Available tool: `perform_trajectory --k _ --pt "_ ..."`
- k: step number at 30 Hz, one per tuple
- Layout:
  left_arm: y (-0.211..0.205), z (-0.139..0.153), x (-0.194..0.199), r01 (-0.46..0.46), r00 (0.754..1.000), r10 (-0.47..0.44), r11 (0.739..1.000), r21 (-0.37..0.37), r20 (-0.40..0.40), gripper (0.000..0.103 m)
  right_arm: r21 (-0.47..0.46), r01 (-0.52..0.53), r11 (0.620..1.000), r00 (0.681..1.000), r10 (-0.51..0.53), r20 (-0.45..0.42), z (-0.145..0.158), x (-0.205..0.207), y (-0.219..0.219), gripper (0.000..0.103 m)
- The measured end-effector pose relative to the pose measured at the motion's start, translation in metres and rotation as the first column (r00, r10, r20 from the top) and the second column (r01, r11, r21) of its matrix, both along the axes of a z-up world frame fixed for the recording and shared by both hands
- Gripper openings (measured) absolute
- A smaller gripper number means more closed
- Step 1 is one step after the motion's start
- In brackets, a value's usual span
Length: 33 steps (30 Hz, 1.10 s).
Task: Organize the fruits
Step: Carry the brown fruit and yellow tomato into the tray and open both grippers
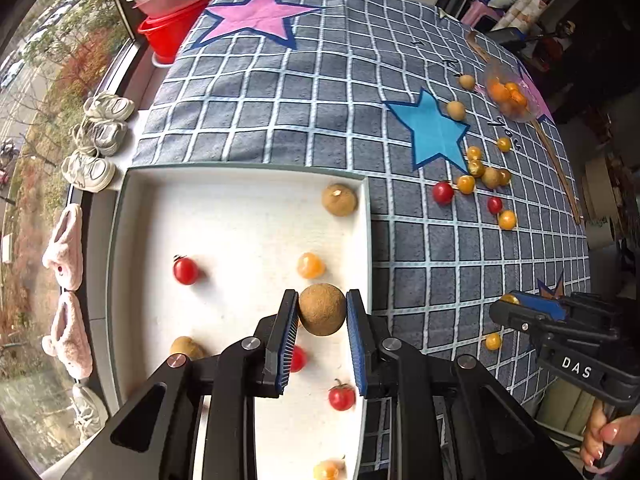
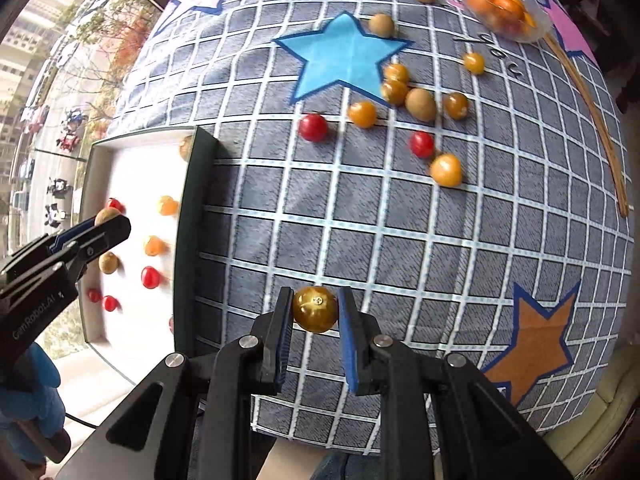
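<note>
A: What takes up the most room?

B: The checked blue-grey tablecloth [image 1: 304, 92] with its coloured stars, spread over the whole table. On it at the window side sits a white tray [image 1: 248, 176] with a dark rim.

A: What lies in the tray?

B: Loose fruit: a brown longan [image 1: 339, 199] in the far right corner, a red cherry tomato [image 1: 185, 271] towards the left, a yellow-orange berry [image 1: 310, 265] near the middle, and a few more red and brown ones lower down, partly hidden behind the fingers.

A: And outside the tray?

B: A scatter of fruit [image 2: 420, 104] lies on the cloth beside the blue star [image 2: 344, 56]: golden berries, two red tomatoes, pale brown longans. Farther off a clear bowl [image 2: 536, 24] holds orange fruit.

A: The grippers?

B: The left gripper [image 1: 322, 314] is clamped on a brown round longan [image 1: 322, 309], both blue pads pressing its sides, held over the tray's right part. The right gripper [image 2: 315, 312] is closed on a golden berry [image 2: 315, 309], gripped between its pads above the cloth, just right of the tray's edge
</note>
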<state>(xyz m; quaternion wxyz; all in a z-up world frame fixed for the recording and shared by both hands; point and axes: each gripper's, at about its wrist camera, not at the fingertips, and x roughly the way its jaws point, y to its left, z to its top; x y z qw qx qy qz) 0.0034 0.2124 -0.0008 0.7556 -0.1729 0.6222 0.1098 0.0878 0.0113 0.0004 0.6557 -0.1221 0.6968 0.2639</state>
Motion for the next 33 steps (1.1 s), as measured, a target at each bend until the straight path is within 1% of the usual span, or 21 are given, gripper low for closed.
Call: perform_trajectory --k 4,8,12,15,20,22,24,30,33 --pt "0.028 -0.004 -0.031 -0.079 0.997 0.079 0.997 0.002 -0.01 0.025 0.027 -0.068 0.997 0.998 0.068 -0.011 0.0 -0.006 0.032 0.024" --pt "0.044 -0.009 -0.053 -0.126 0.992 0.126 0.992 -0.007 -0.011 0.025 0.062 -0.12 0.991 0.992 0.122 -0.022 -0.003 -0.015 0.067 0.024" --pt "0.052 -0.016 -0.066 -0.162 0.987 0.162 0.986 -0.028 -0.015 0.025 0.052 -0.182 0.982 0.983 0.183 -0.023 -0.009 -0.021 0.097 0.024" --pt "0.057 -0.022 -0.072 -0.188 0.982 0.187 0.982 -0.038 -0.02 0.025 0.045 -0.208 0.977 0.977 0.21 -0.027 -0.013 -0.023 0.113 0.024" --pt "0.067 -0.026 -0.068 -0.221 0.975 0.221 0.974 -0.04 -0.019 0.025 0.025 -0.227 0.974 0.974 0.227 -0.025 -0.022 -0.02 0.143 0.024" --pt "0.069 -0.028 -0.06 -0.209 0.978 0.209 0.978 -0.02 -0.019 0.025 0.009 -0.23 0.973 0.973 0.23 -0.025 -0.028 -0.017 0.151 0.024" --pt "0.07 -0.034 -0.05 -0.193 0.981 0.193 0.981 -0.006 -0.036 0.025 -0.007 -0.229 0.973 0.973 0.229 -0.024 -0.033 -0.013 0.16 0.024" --pt "0.068 -0.047 -0.032 -0.155 0.985 0.155 0.988 0.008 -0.074 0.025 -0.038 -0.245 0.969 0.969 0.245 -0.019 -0.046 -0.005 0.188 0.024" --pt "0.067 -0.053 -0.029 -0.15 0.984 0.15 0.989 0.009 -0.092 0.025 -0.062 -0.26 0.964 0.966 0.258 -0.034 -0.058 -0.002 0.197 0.024"
